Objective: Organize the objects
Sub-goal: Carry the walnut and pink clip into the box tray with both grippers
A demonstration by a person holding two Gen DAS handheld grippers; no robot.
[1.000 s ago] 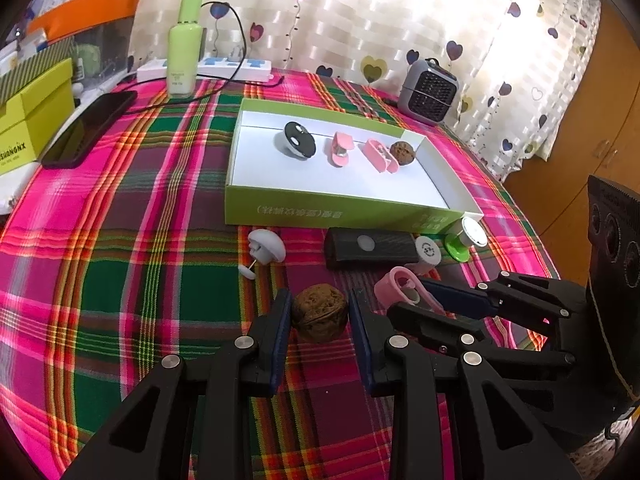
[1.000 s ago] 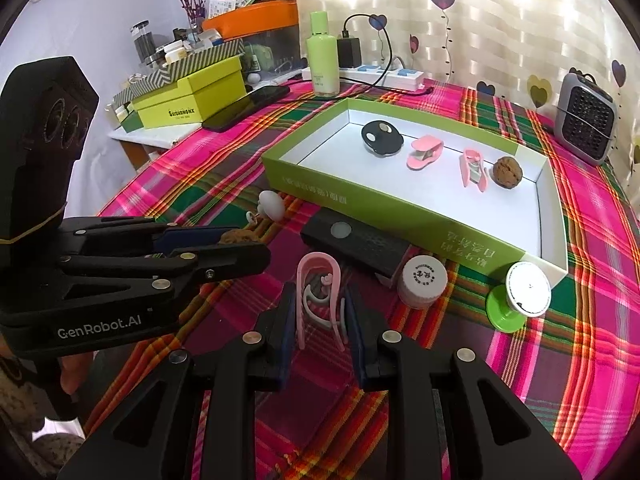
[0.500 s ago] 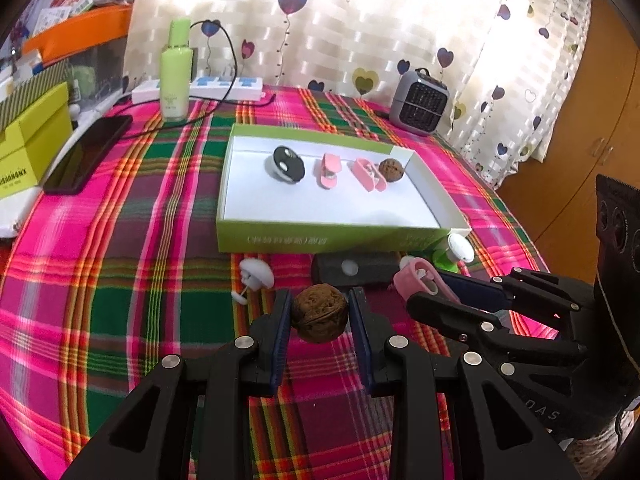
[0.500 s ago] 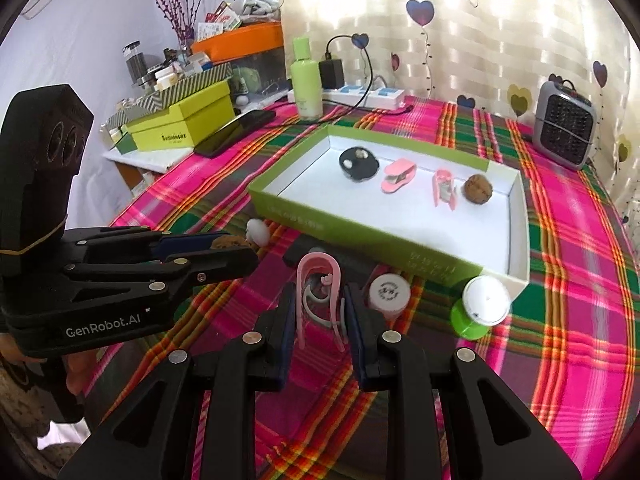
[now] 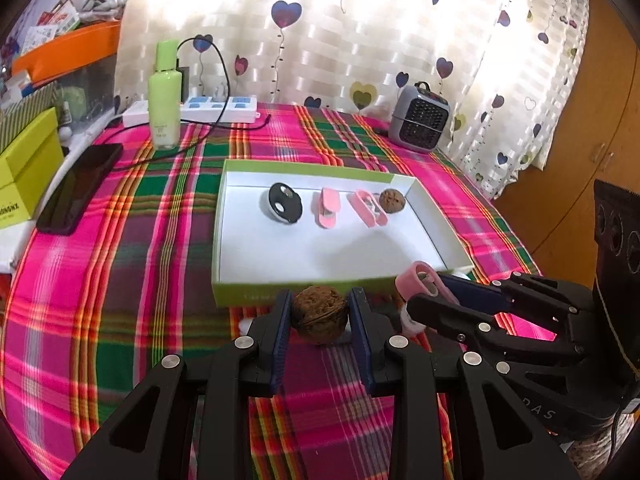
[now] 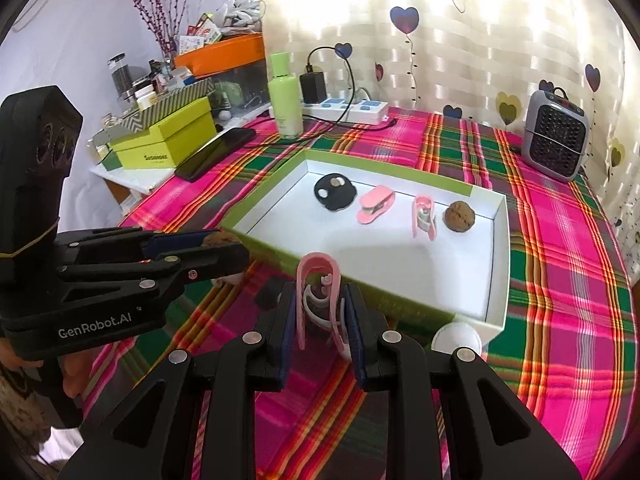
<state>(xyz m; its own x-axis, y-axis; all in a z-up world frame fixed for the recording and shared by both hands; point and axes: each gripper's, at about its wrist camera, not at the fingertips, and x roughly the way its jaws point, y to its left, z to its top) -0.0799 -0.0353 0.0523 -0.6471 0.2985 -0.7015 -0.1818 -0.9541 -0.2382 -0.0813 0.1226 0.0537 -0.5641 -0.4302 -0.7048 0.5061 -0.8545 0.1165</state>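
Left tool [image 5: 320,318] clamped on a walnut [image 5: 319,314], raised above the plaid counter [image 5: 120,280] just short of the green box [image 5: 424,210]. Inside the box: black disc [image 5: 285,208], two pink clips, second walnut [image 5: 392,200]. Right tool [image 6: 320,312] pinching an upright pink clip [image 6: 320,300] beside the box's near wall.

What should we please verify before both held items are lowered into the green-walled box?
1. Left hand-held gripper shut on brown wrinkled walnut: ok.
2. Right hand-held gripper shut on pink plastic clip: ok.
3. White floor free in green-walled cardboard box: ok.
4. Both items past the box's near wall: not ok.
5. Clearance between the two grippers: cannot tell.
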